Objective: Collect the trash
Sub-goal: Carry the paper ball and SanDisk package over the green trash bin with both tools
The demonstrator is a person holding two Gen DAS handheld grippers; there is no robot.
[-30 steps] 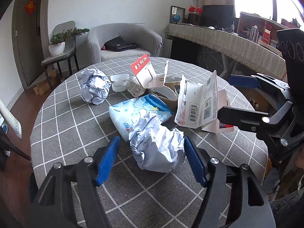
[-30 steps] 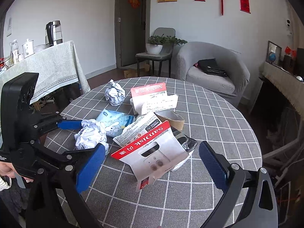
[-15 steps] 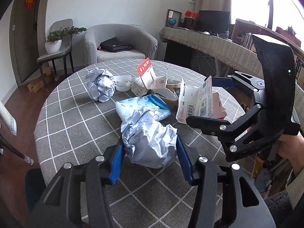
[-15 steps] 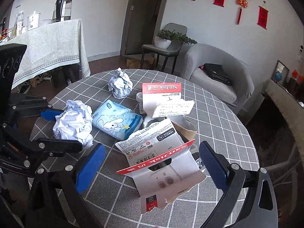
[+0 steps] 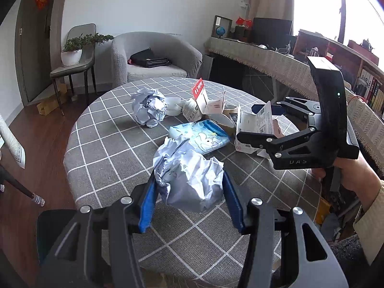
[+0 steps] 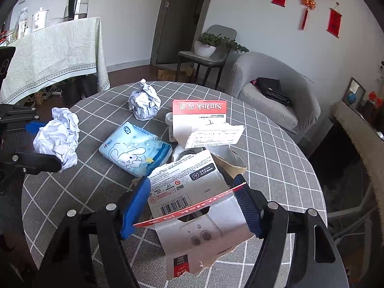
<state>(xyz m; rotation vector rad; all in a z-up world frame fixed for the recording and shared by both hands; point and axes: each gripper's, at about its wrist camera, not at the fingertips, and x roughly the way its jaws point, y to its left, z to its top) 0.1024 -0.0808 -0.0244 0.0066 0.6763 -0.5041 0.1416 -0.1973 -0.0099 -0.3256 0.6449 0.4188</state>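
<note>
My left tongs (image 5: 189, 199) clamp a paper ball (image 5: 188, 177), left of the tissue pack (image 5: 204, 136) on the counter (image 5: 108, 158). My right tongs (image 6: 192, 204), jaws just closing, pinch the torn card (image 6: 192, 199) right of that pack.

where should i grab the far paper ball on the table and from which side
Grip the far paper ball across its widest middle, coming down from above at a slant. It sits alone on the table with bare cloth on its left and right for the fingers, and its crumpled folds should squash and hold. Avoid its right rear, near the white cup.
</note>
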